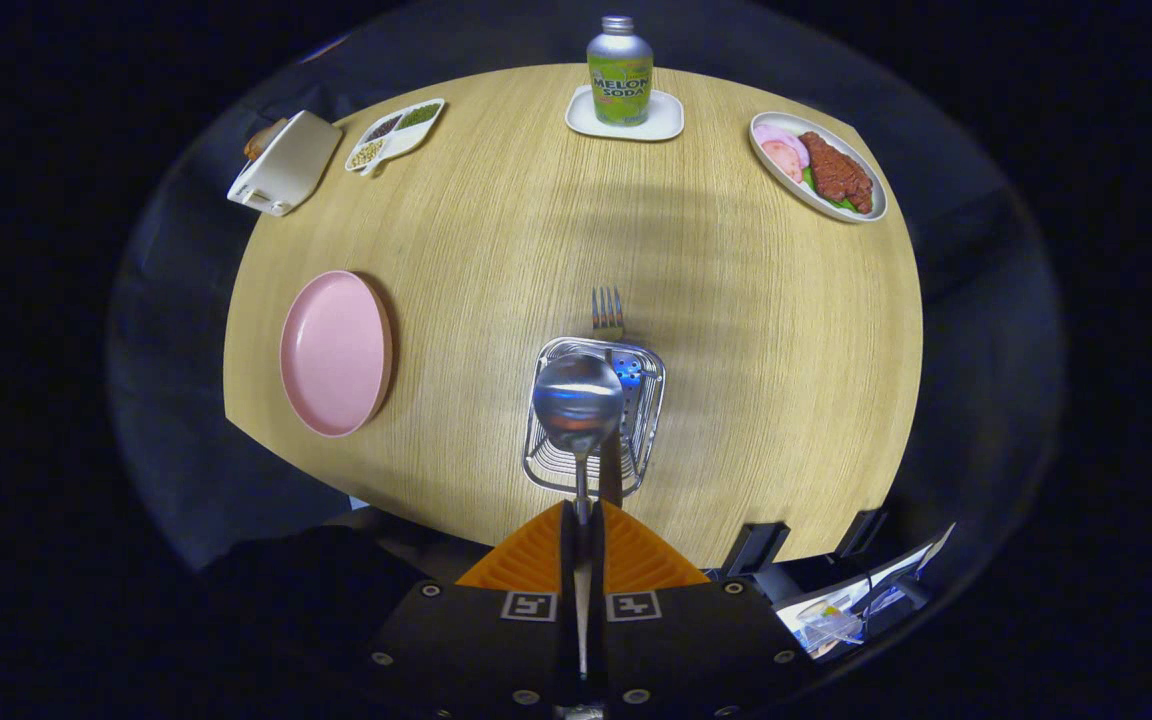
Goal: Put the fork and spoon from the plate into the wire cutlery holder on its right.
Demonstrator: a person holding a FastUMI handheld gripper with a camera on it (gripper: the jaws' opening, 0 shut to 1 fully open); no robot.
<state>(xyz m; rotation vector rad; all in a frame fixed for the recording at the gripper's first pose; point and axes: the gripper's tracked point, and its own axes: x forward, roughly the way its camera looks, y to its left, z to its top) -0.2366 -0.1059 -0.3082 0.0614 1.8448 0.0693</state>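
Tool [582, 520] fingers closed tight on the spoon [577, 402] handle, both pressing it, only a thin slit between them. Spoon sticks straight ahead from the fingertips, bowl up and facing the camera, hovering above the wire cutlery holder [646, 400]. Can't tell if the spoon touches the holder. Holder sits on the surface [736, 330] near its near edge, just ahead of the fingers. Fork [608, 312] stands in the holder, tines poking up past the holder's far rim, handle down inside behind the spoon bowl.

Pink plate [336, 352] lies at the left edge of the surface, well apart from the holder, nothing on it. Far-left corner: white box-like container [286, 163] hanging over the edge, with a small divided dish [395, 134] of seeds or grains just beside it. Far edge, middle: green soda can [620, 70] upright on a white coaster [662, 122]. Far-right corner: oval white dish [816, 165] with sliced meat, pink slices and some greens. Off the near-right edge, below the surface: dark clamps [754, 546] and a clutter of papers or plastic [856, 600], too blurred to tell.
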